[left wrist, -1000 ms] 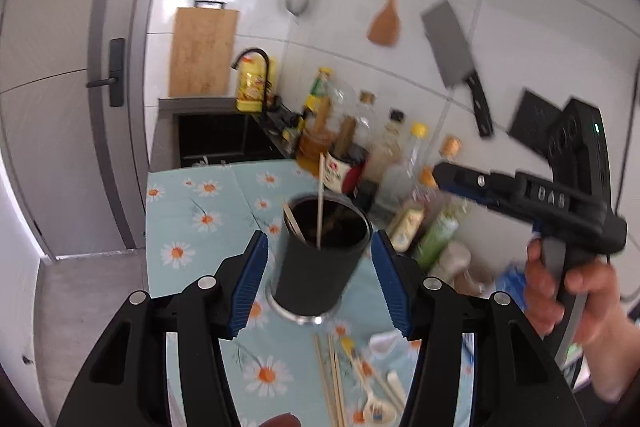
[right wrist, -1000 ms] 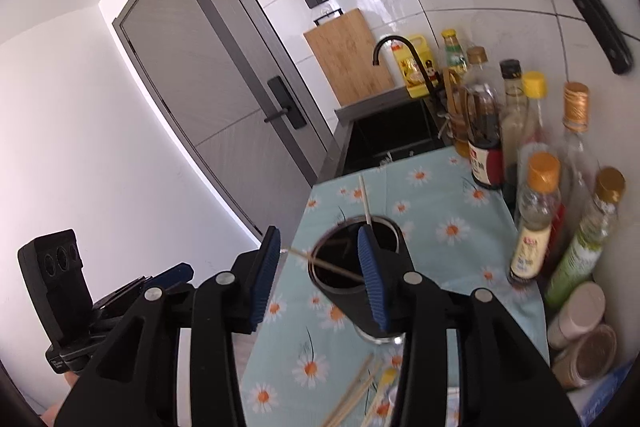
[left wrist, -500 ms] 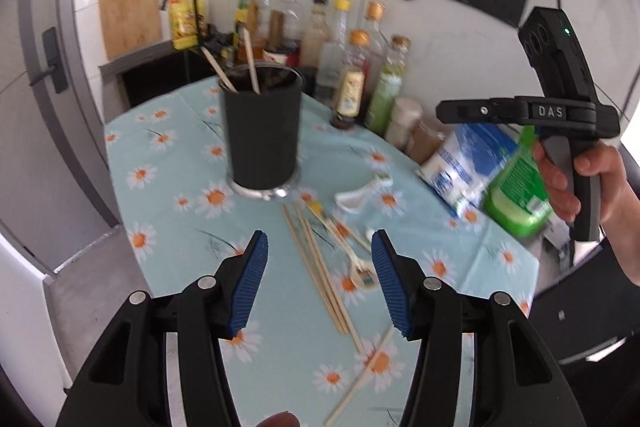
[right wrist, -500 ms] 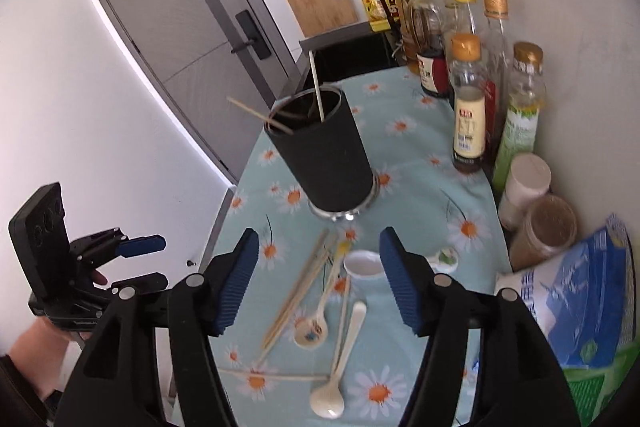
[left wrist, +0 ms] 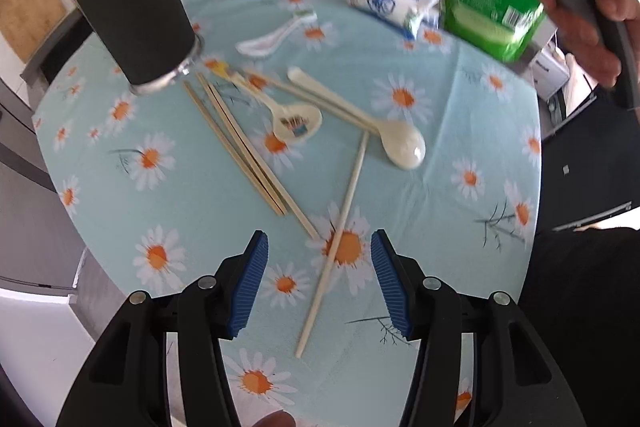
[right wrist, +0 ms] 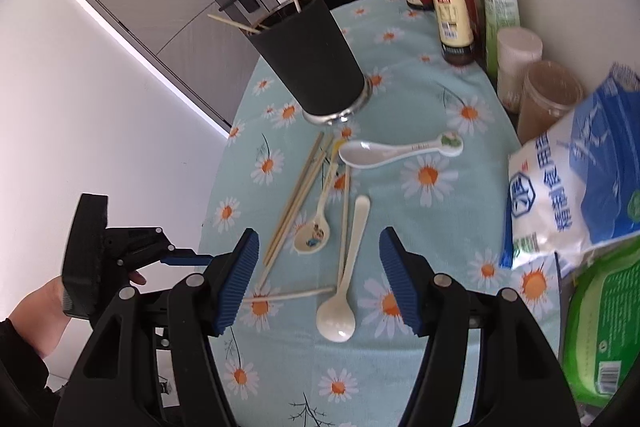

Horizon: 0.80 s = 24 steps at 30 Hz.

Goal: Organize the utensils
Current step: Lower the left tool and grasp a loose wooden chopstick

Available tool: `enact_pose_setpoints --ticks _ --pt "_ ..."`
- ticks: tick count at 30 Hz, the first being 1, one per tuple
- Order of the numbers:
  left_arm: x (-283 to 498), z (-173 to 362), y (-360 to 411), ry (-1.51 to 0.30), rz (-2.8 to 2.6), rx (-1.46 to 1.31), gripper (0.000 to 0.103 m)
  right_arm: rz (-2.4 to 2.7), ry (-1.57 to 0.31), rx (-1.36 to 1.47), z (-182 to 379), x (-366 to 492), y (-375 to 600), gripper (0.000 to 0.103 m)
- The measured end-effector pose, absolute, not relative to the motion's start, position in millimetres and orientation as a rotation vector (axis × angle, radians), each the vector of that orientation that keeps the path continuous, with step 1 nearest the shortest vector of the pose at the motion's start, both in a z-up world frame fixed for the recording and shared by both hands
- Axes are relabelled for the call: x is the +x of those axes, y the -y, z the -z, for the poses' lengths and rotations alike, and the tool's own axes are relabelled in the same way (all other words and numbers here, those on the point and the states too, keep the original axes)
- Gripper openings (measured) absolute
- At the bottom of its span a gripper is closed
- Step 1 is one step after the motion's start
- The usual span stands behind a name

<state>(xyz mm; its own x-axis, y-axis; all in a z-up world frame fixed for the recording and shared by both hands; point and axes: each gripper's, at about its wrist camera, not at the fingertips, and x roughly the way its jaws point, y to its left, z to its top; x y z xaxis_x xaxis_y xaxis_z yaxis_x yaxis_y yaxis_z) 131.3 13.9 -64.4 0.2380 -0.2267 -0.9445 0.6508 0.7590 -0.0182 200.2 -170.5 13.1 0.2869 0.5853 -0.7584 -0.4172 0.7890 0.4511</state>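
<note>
Spoons [right wrist: 335, 311] – three loose; chopsticks [left wrist: 236, 143] (five loose) beside one holder [right wrist: 308, 55]; both grippers' fingers open, empty.

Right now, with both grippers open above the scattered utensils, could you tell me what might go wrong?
1. The pale single chopstick below the left gripper lies flat on the daisy tablecloth, so the pads may snag fabric.
2. The cream plastic spoon overlaps another chopstick; lifting it could drag that along.
3. The tall black utensil holder could tip if bumped.
</note>
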Motion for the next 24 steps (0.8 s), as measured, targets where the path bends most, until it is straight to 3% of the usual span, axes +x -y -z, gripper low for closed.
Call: enact_pose_setpoints --ticks 1,3,13,24 --pt "132.8 70.4 -12.0 -1.218 0.628 0.433 0.04 -0.669 -1.093 0.183 -8.9 198.4 173.3 0.063" --pt "134.6 78.6 -7.4 -1.246 0.625 0.456 0.035 -0.669 -1.106 0.186 -3.8 199.2 176.1 0.063" --pt "149.4 97.6 22.6 -1.331 0.681 0.545 0.02 -0.698 -1.127 0.228 7.2 194.7 188.1 0.063" --pt "160.2 114.4 40.1 -1.406 0.686 0.644 0.019 -0.757 -1.167 0.28 17.4 196.1 202.9 0.063"
